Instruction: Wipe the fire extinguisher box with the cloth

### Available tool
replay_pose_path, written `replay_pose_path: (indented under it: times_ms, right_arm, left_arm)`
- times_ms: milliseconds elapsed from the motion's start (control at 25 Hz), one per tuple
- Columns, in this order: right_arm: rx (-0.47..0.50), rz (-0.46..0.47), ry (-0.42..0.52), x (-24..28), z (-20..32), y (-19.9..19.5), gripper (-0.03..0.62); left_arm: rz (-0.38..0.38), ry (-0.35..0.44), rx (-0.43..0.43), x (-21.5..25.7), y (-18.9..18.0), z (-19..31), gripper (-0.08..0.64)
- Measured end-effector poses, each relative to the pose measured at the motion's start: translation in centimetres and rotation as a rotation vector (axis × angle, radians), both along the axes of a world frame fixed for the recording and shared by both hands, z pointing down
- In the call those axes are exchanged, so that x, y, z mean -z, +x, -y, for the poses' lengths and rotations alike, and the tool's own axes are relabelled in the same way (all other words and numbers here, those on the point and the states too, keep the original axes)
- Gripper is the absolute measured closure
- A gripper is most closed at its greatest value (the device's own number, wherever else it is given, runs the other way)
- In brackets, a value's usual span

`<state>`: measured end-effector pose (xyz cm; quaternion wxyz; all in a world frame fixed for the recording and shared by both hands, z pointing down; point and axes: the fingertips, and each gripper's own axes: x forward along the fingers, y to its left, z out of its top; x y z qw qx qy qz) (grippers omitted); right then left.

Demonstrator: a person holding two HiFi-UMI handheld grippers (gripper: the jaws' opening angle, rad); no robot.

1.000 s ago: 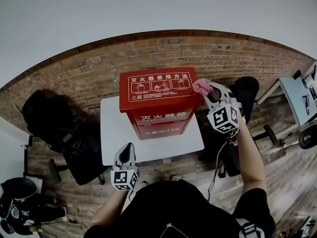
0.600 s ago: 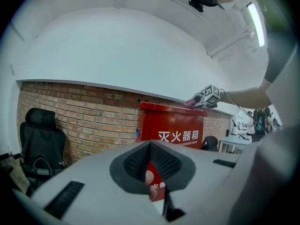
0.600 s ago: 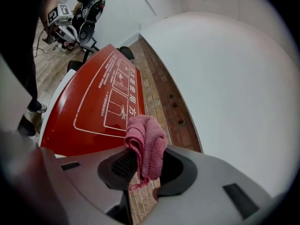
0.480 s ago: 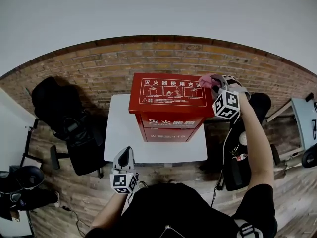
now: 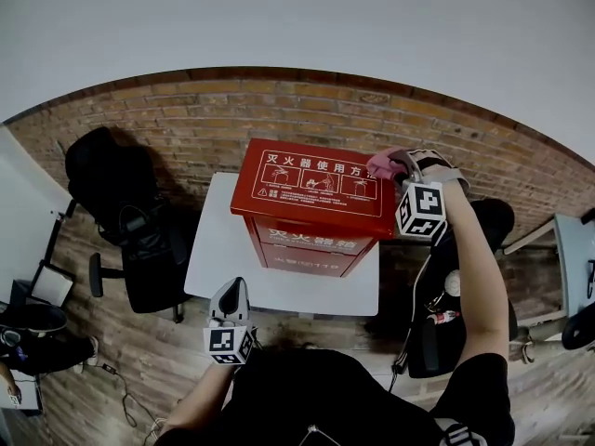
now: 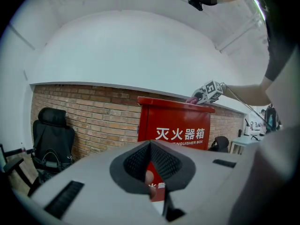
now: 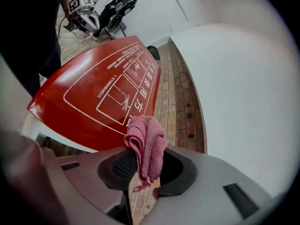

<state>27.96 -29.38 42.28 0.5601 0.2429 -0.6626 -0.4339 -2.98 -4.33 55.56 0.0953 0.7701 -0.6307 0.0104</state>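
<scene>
On the white table point(image 5: 221, 249) stands the box point(image 5: 316, 191). At its right edge, the right gripper point(image 5: 395, 163) pinches the cloth point(image 7: 146, 142). In front of it, the left gripper point(image 5: 234, 292) is closed and empty.

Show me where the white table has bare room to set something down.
The white table is bare in a wide strip left of the fire extinguisher box, and a narrower strip in front of it, toward the left gripper. Crowded on the right: the box reaches that edge, with the right gripper holding the cloth above.
</scene>
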Motion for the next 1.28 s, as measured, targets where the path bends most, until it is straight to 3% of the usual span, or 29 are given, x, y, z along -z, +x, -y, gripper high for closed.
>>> replay_pose_path:
  times_ms: [360, 600, 1280]
  right_arm:
    - [0.057, -0.02, 0.049, -0.3, -0.2, -0.2, 0.485]
    - [0.049, -0.046, 0.064, -0.5, -0.2, -0.5, 0.485]
    - [-0.032, -0.098, 0.053, -0.5, 0.3, -3.7, 0.485]
  left_arm:
    - [0.02, 0.026, 0.033, 1.0, 2.5, 0.5, 0.541]
    - [0.012, 0.028, -0.001, 1.1, 2.8, 1.9, 0.541]
    - [-0.019, 0.011, -0.118, 0.7, -2.4, 6.2, 0.541]
